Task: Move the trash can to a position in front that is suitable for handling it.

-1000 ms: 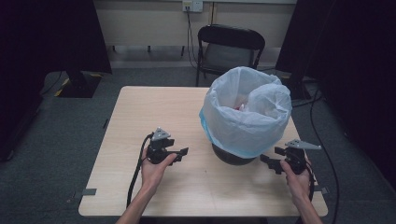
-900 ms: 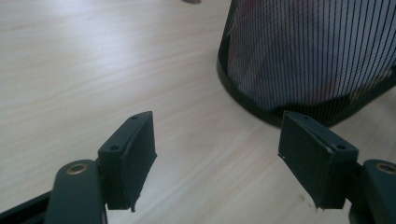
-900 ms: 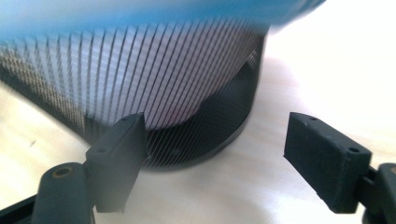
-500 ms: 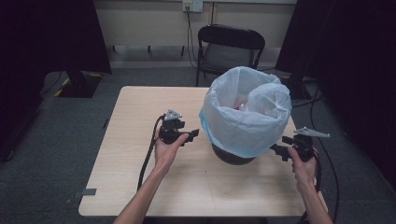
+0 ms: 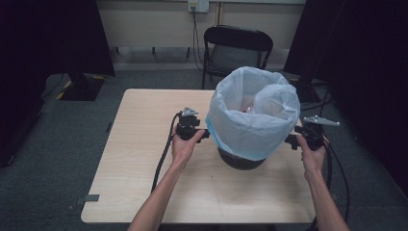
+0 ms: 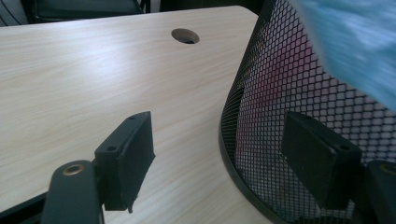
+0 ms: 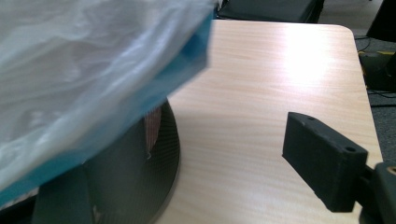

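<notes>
A black mesh bin (image 5: 240, 161) stands on the wooden table (image 5: 139, 144), lined with a pale blue plastic bag (image 5: 255, 113) that drapes over its rim. My left gripper (image 5: 206, 134) is at the bin's left side, jaws open and pointing at it. In the left gripper view the gripper (image 6: 224, 161) has nothing between its pads, with the mesh wall (image 6: 289, 88) just ahead. My right gripper (image 5: 290, 141) is at the bin's right side, also open. In the right gripper view the bag's blue hem (image 7: 154, 88) hangs over the left jaw, and the right jaw stands free above the table.
A round cable hole (image 6: 185, 35) is in the tabletop beyond the bin. A black chair (image 5: 238, 45) stands behind the table's far edge. Cables trail from both grippers toward the person. Bare tabletop lies to the left and in front of the bin.
Both hands have moved away from the person and in toward the bin. The left gripper has gone right to the bin's left side, and the right has risen to its right side.
</notes>
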### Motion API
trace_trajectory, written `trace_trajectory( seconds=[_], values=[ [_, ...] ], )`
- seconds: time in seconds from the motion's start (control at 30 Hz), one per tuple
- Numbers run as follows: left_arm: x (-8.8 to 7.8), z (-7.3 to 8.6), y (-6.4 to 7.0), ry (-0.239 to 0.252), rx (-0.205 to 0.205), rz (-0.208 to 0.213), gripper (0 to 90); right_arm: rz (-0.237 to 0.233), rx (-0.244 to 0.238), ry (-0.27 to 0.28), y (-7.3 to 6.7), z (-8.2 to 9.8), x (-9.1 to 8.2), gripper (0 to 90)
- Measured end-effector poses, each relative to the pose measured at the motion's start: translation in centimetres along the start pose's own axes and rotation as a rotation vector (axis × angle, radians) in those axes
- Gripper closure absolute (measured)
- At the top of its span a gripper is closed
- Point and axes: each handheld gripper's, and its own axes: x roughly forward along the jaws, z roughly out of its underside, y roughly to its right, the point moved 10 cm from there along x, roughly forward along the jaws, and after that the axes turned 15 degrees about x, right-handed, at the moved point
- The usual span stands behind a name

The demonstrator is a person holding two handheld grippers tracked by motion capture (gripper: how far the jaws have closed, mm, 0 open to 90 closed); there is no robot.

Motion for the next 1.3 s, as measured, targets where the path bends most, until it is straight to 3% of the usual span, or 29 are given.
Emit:
trace_trajectory(
  seconds=[0.07,0.17,0.3,0.37,0.5,0.67,0.77,0.97,1.1,1.3],
  values=[
    [0.5,-0.3,0.2,0.012,-0.003,0.001,24.3,0.004,0.013,0.006,0.1,-0.3,0.4,21.8],
    [0.7,-0.6,0.3,0.022,0.006,-0.029,28.2,-0.018,0.035,0.015,0.0,-0.6,0.8,24.7],
    [0.6,-0.5,0.2,0.025,-0.006,-0.014,29.8,-0.056,0.048,0.023,-0.5,-0.5,0.8,35.5],
    [0.4,-0.5,0.3,0.039,-0.02,-0.003,35.3,-0.076,0.046,0.023,-0.8,-0.3,0.8,39.6],
    [-0.1,-0.3,0.0,0.028,-0.031,-0.008,37.1,-0.098,0.042,0.016,-1.5,0.0,0.7,41.8],
    [-1.3,0.1,-0.2,0.023,-0.017,0.003,39.1,-0.128,0.046,0.019,-2.5,0.4,0.9,43.4],
    [-2.1,0.7,-0.2,0.03,-0.031,0.016,39.3,-0.163,0.071,0.027,-3.1,0.9,1.0,43.0],
    [-3.8,1.5,-0.3,0.023,-0.012,-0.002,40.0,-0.194,0.037,0.011,-4.9,1.7,0.7,44.3],
    [-5.1,2.4,0.0,0.043,-0.057,-0.004,42.4,-0.22,0.058,0.015,-5.7,2.2,0.8,45.5],
    [-7.1,3.6,0.1,0.047,-0.059,-0.018,42.2,-0.276,0.057,-0.002,-7.1,3.1,0.6,42.4]
  ],
)
